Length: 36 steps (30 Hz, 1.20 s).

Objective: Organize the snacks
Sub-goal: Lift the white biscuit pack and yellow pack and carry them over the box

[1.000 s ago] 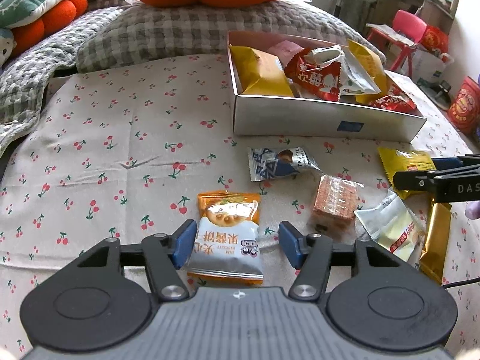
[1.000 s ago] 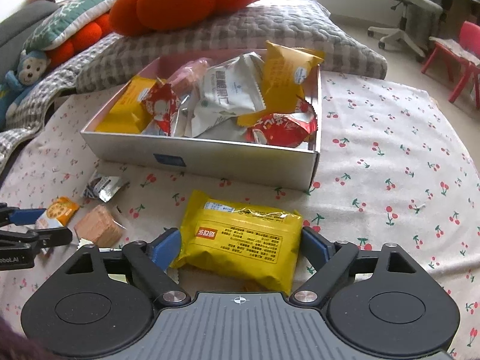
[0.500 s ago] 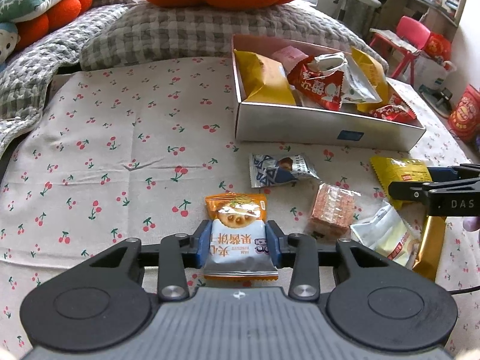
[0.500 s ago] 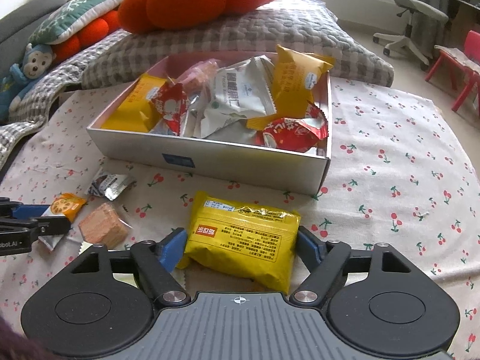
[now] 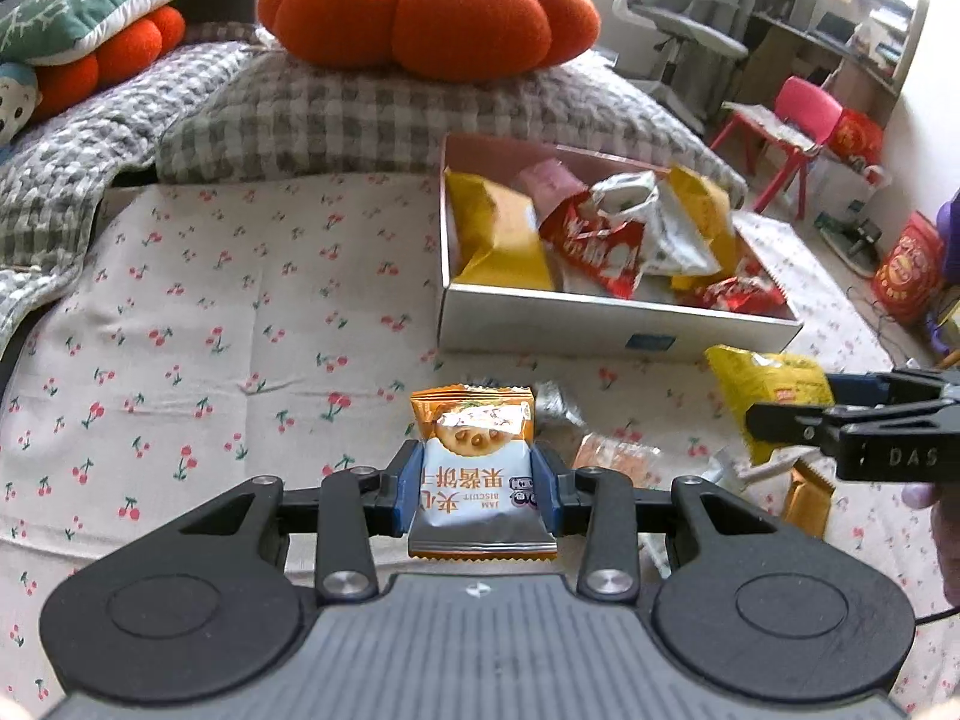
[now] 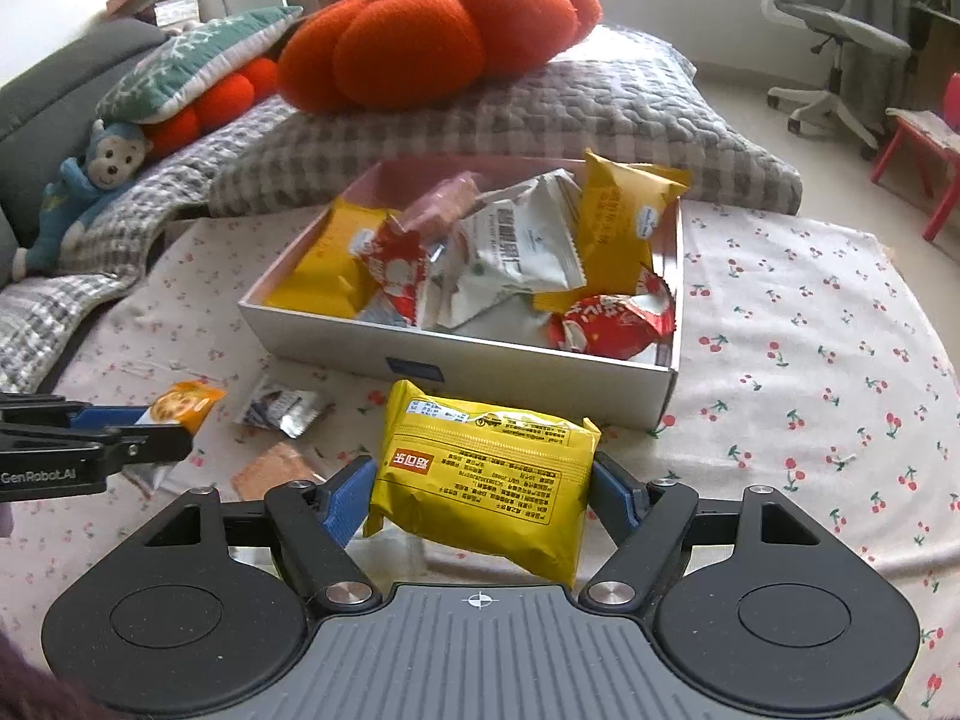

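Note:
My left gripper [image 5: 477, 489] is shut on an orange and white jam biscuit packet [image 5: 474, 462] and holds it above the cherry-print cloth. My right gripper [image 6: 483, 495] is shut on a yellow snack packet [image 6: 486, 480], lifted in front of the white box [image 6: 480, 360]. The box [image 5: 600, 318] holds several yellow, red and white packets. The right gripper with its yellow packet [image 5: 768, 384] shows at the right of the left wrist view. The left gripper with its biscuit packet [image 6: 180, 402] shows at the left of the right wrist view.
A silver packet [image 6: 282, 408], an orange wafer [image 5: 612, 456] and a gold packet [image 5: 807, 495] lie loose on the cloth before the box. A checked cushion [image 5: 390, 114] with an orange pumpkin pillow [image 5: 432, 6] lies behind. A red chair [image 5: 792, 120] stands far right.
My left gripper closed on the biscuit packet and lifted it. My right gripper closed on the yellow packet and raised it off the cloth toward the box.

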Tool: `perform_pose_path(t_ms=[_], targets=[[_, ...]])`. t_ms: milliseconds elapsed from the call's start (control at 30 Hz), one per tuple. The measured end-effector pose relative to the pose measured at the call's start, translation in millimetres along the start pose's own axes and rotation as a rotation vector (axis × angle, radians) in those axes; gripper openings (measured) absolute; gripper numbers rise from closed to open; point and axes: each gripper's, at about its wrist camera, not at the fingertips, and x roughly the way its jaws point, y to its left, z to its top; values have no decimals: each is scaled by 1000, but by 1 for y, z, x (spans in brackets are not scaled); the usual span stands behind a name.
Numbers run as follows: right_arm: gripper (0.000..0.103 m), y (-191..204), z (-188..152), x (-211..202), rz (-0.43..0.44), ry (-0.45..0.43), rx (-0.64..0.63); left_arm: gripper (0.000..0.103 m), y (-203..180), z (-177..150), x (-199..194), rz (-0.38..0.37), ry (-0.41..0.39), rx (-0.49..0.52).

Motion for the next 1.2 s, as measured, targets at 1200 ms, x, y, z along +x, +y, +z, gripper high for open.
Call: perform_pose_path(t_ms=[1200], targets=[[77,-37,60,6,-22,-124,185,35,-23,66,56,-107,-115,-137]])
